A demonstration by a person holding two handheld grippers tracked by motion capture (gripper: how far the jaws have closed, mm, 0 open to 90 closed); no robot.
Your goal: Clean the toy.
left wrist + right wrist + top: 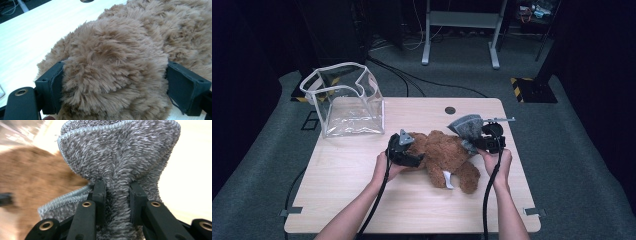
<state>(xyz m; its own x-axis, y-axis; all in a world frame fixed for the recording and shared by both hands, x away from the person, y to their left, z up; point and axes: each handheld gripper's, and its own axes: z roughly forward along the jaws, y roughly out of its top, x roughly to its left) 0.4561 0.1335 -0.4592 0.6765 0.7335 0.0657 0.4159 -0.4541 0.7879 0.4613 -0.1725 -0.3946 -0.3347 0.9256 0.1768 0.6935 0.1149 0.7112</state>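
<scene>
We've got a fluffy brown plush teddy bear (443, 157) lying flat near the middle of the pale wooden table (352, 195), and we'll use the bear as our reference for everything else.

Our left gripper (408, 156) sits at the bear's left end. In the left gripper view its jaws stand wide apart, both black pads pressed into a rounded lump of brown fur (112, 72), so it's clamped on the bear, though we can't tell which part of the bear that lump is.

Our right gripper (476, 144) is at the bear's upper right. In the right gripper view the jaws are nearly closed, pinching a bunched fold of a grey fuzzy terry cloth with a light stitched edge (120, 157). From the high view the cloth (466, 127) fans up just above and right of the bear, touching or very nearly touching its fur; the bear shows as a brown blur to the left of the cloth in the right gripper view.

A small white tag (448, 179) hangs off the bear's lower side, way too small for us to read anything on it.

Well off to the bear's upper left, at the table's far left corner, stands a clear plastic bag with white trim (346, 102), open at the top.
</scene>
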